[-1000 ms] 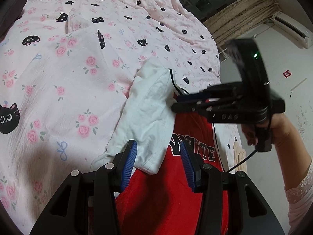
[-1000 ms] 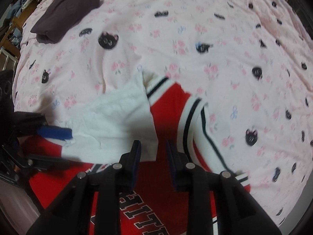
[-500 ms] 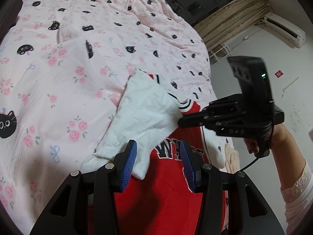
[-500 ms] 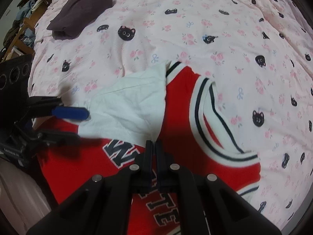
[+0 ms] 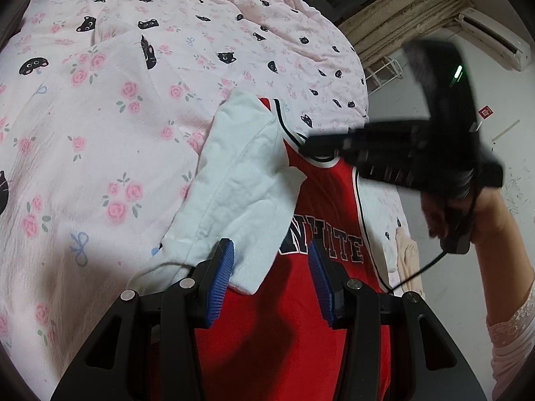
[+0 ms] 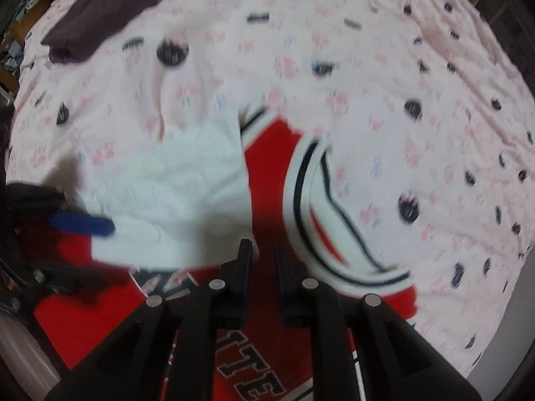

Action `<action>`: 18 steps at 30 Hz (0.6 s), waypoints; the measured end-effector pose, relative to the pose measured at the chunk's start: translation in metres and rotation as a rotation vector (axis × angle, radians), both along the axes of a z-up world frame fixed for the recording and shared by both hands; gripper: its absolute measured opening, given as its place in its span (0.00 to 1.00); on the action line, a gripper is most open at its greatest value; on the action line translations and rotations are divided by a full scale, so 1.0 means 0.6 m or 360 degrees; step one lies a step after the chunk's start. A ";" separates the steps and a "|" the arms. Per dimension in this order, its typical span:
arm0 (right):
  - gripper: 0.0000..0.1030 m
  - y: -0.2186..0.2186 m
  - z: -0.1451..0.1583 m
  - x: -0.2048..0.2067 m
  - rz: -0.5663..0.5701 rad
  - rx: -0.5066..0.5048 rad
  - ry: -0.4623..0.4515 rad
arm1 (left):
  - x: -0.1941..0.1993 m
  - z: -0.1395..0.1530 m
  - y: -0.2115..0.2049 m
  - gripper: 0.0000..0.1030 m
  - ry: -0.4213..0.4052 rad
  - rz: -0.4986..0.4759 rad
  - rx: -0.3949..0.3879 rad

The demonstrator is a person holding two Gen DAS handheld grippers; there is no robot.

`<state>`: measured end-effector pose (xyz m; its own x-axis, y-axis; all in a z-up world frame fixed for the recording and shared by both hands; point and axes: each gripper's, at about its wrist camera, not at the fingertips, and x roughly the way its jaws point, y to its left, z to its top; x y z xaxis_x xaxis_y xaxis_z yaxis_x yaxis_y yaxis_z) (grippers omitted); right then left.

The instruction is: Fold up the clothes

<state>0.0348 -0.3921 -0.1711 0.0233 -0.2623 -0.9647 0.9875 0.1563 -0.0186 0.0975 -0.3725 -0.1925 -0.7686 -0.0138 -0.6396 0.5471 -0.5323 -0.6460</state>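
Observation:
A red jersey (image 5: 321,207) with white sleeves and dark lettering lies on the pink bedspread (image 5: 100,117). Its white sleeve (image 5: 234,187) is folded over the red chest. My left gripper (image 5: 271,257) is open just above the sleeve's lower edge, holding nothing. My right gripper (image 6: 262,254) is open with a narrow gap, hovering over the red chest (image 6: 267,153) beside the sleeve (image 6: 187,193). It shows blurred in the left wrist view (image 5: 311,145), above the collar. The left gripper (image 6: 83,224) appears at the left of the right wrist view.
A folded dark garment (image 6: 100,10) lies at the bed's far left corner. Curtains (image 5: 401,10) and an air conditioner (image 5: 491,36) stand beyond the bed. A beige cloth (image 5: 406,260) lies at the bed's right edge.
The right gripper went from open to shut and has opened again slightly, moving fast. The left gripper dipped back towards the sleeve edge. The sleeve stays folded over the chest.

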 end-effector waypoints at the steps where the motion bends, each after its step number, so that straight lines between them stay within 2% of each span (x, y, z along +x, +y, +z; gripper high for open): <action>1: 0.14 -0.005 0.007 0.005 0.0004 -0.0032 -0.0003 | 0.000 0.000 0.001 0.40 0.0000 -0.0001 -0.0003; 4: 0.14 -0.019 0.029 0.019 0.0016 -0.0127 -0.0014 | 0.002 0.001 0.002 0.40 0.0002 -0.0002 -0.0008; 9: 0.14 -0.057 0.013 0.047 0.0064 -0.0074 -0.0090 | 0.003 0.000 0.003 0.40 -0.0007 -0.0003 -0.0019; 13: 0.14 -0.068 -0.023 0.035 -0.0008 0.0014 -0.0050 | -0.002 -0.001 0.002 0.40 -0.0018 -0.0006 -0.0032; 18: 0.15 -0.080 -0.040 0.002 -0.0156 0.0020 -0.0007 | -0.005 -0.004 -0.001 0.40 -0.0022 -0.0004 -0.0031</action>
<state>0.0363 -0.4403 -0.1949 0.0022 -0.2516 -0.9678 0.9982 0.0588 -0.0131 0.0948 -0.3733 -0.1946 -0.7598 -0.0244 -0.6498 0.5546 -0.5459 -0.6280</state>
